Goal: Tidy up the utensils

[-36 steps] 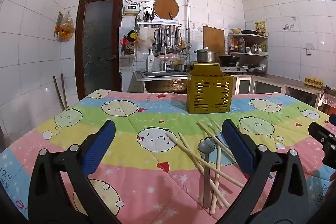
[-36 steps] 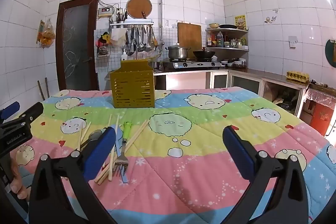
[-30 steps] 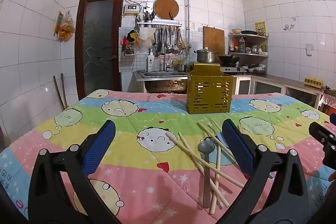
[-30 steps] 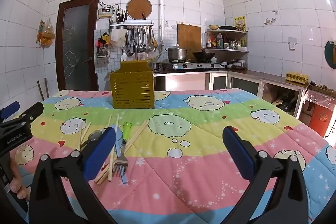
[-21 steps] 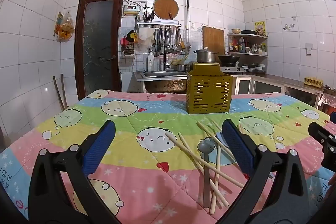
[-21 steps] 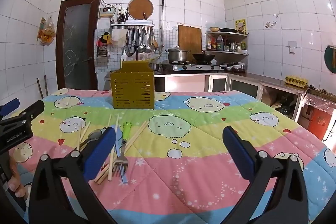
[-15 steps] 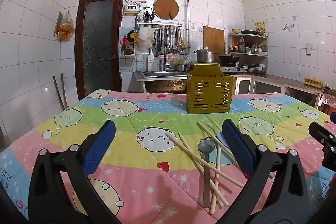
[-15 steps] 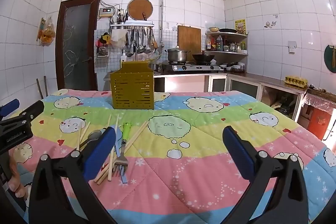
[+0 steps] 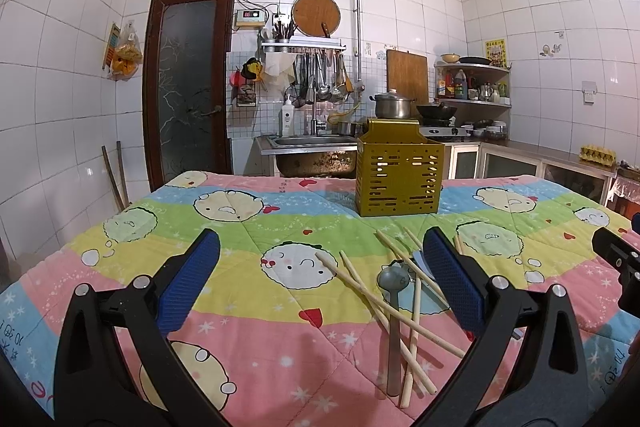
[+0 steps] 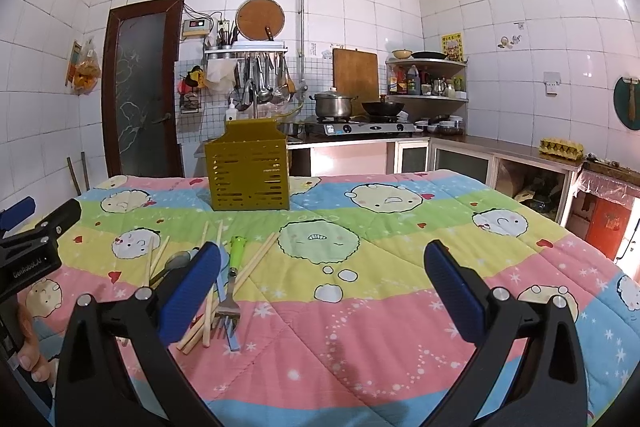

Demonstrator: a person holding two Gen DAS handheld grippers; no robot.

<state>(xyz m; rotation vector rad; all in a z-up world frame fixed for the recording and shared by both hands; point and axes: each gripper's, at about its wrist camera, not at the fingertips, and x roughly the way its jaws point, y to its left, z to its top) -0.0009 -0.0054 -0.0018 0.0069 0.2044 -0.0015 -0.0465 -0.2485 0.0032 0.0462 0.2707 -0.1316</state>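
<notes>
Left wrist view: a pastel cartoon-print quilt [image 9: 240, 227] covers the table, and a yellow slotted plastic utensil holder [image 9: 399, 171] stands upright at its far side. The left gripper [image 9: 318, 277] hovers above the quilt, jaws spread wide and empty. The right gripper [image 10: 320, 281] likewise gapes empty. Near the holder lie scattered wooden chopsticks [image 9: 362, 289], a grey metal spoon [image 9: 393, 311] beneath some of them, and a green-handled metal fork [image 10: 234, 277] just beside.
</notes>
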